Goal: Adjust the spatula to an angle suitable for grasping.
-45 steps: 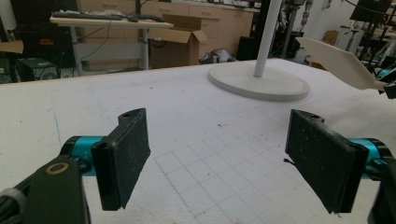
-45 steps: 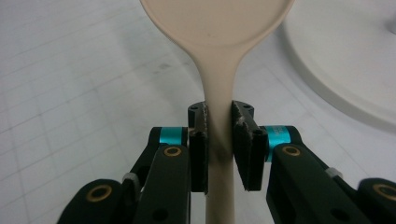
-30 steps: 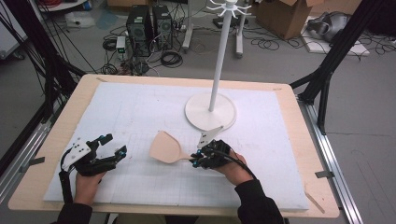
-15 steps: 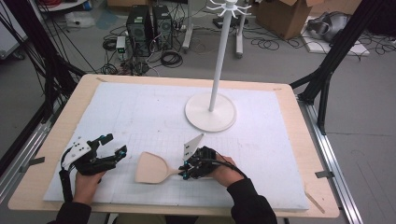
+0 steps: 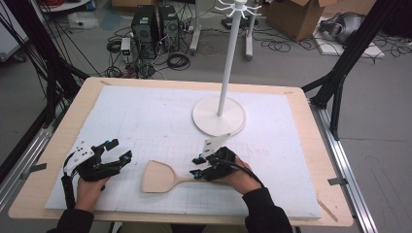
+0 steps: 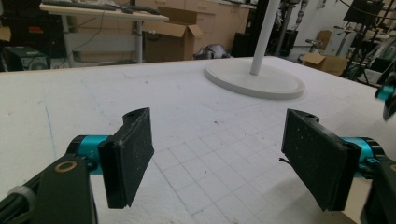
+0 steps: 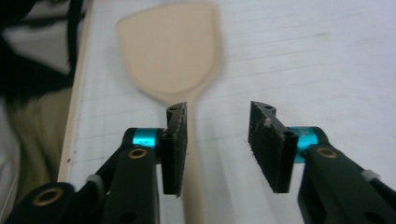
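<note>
On the white mat's near edge lies the wooden spatula (image 5: 163,177), its handle between the right gripper's (image 5: 199,166) parted, released jaws. Closing off-centre could skid it. The left gripper (image 5: 116,154) hovers open, empty.

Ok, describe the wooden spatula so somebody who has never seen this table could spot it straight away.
Start at the tall white stand with the round base on the white foam board, then come toward the person's edge. The pale flat-bladed wooden spatula lies there between the two black grippers, its handle running between the open jaws of the right gripper. It is the only tan, paddle-shaped thing there.
</note>
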A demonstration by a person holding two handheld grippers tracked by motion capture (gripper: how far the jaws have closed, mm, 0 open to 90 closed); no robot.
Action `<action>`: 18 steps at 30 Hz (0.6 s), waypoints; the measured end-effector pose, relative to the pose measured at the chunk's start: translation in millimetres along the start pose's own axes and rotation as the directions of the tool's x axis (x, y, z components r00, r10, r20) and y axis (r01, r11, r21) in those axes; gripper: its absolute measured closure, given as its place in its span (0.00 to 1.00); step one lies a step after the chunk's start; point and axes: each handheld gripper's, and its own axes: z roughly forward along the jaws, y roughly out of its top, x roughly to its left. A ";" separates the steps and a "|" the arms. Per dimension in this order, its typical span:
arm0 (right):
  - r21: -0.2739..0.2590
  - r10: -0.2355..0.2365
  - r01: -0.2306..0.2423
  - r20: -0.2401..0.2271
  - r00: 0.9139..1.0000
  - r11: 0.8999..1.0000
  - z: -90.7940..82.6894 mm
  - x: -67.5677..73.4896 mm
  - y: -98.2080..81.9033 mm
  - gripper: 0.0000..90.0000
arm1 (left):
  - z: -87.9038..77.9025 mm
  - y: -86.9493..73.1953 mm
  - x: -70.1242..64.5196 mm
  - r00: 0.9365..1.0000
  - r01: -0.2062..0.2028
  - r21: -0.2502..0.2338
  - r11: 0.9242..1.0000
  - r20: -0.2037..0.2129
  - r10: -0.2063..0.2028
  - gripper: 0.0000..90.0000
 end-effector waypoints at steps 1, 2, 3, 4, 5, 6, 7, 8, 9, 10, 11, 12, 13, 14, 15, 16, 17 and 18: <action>-0.029 0.025 -0.024 0.031 0.999 0.999 -9.5 0.0 -4.4 0.62 | 0.6 0.9 -0.6 1.000 -0.006 0.014 1.000 0.007 0.005 0.28; -0.055 0.052 -0.049 0.058 0.997 0.997 -18.8 0.2 -9.4 0.60 | 0.8 2.5 -1.3 1.000 -0.021 0.025 0.999 0.015 0.020 0.28; -0.076 0.080 -0.073 0.095 0.992 0.994 -27.9 0.5 -14.8 0.56 | 0.8 4.7 -2.4 0.999 -0.032 0.032 0.999 0.026 0.031 0.29; -0.101 0.107 -0.094 0.126 0.986 0.990 -36.0 0.4 -20.7 0.55 | 0.8 4.7 -2.4 0.999 -0.032 0.032 0.999 0.026 0.031 0.30; -0.119 0.134 -0.117 0.151 0.979 0.986 -44.4 0.2 -26.8 0.54 | 1.1 11.6 -5.1 0.997 -0.058 0.039 0.998 0.056 0.056 0.30; -0.134 0.153 -0.130 0.178 0.972 0.982 -51.4 0.2 -32.7 0.50 | 2.3 15.5 -7.5 0.995 -0.071 0.045 0.996 0.079 0.067 0.31; -0.143 0.177 -0.149 0.208 0.962 0.979 -58.0 0.7 -38.5 0.48 | 4.2 19.5 -10.5 0.991 -0.090 0.053 0.994 0.104 0.085 0.32; -0.143 0.196 -0.166 0.235 0.952 0.976 -64.2 1.4 -44.1 0.45 | 6.8 23.0 -13.8 0.985 -0.110 0.067 0.992 0.138 0.100 0.34; -0.142 0.206 -0.173 0.271 0.940 0.975 -69.3 2.1 -49.7 0.40 | 10.3 26.4 -17.5 0.979 -0.129 0.081 0.988 0.171 0.114 0.36; -0.146 0.225 -0.188 0.303 0.926 0.971 -74.0 3.2 -55.5 0.38 | 14.1 29.4 -21.5 0.972 -0.142 0.095 0.985 0.203 0.121 0.36; -0.153 0.241 -0.201 0.324 0.915 0.968 -78.5 3.7 -61.7 0.38 | 17.9 32.4 -24.8 0.963 -0.158 0.107 0.982 0.236 0.129 0.37; -0.160 0.262 -0.219 0.340 0.903 0.962 -82.8 5.0 -67.7 0.35 | 17.9 32.4 -24.8 0.963 -0.158 0.107 0.982 0.236 0.129 0.38; -0.173 0.280 -0.232 0.357 0.891 0.957 -86.5 5.7 -73.7 0.33 | 25.9 37.9 -32.2 0.951 -0.179 0.119 0.977 0.277 0.140 0.38; -0.173 0.280 -0.232 0.357 0.891 0.957 -86.5 5.7 -73.7 0.33 | 25.9 37.9 -32.2 0.951 -0.179 0.119 0.977 0.277 0.140 0.38; -0.190 0.315 -0.260 0.378 0.870 0.947 -92.9 7.5 -84.5 0.32 | 34.0 43.3 -41.3 0.935 -0.204 0.130 0.970 0.318 0.154 0.37; -0.190 0.315 -0.260 0.378 0.870 0.947 -92.9 7.5 -84.5 0.32 | 34.0 43.3 -41.3 0.935 -0.204 0.130 0.970 0.318 0.154 0.37; -0.194 0.330 -0.273 0.399 0.855 0.942 -98.0 9.5 -93.9 0.31 | 42.2 48.5 -52.6 0.914 -0.251 0.141 0.958 0.360 0.187 0.36; -0.200 0.336 -0.275 0.411 0.848 0.940 -100.2 10.4 -98.2 0.29 | 46.6 50.7 -58.5 0.902 -0.273 0.146 0.951 0.383 0.200 0.35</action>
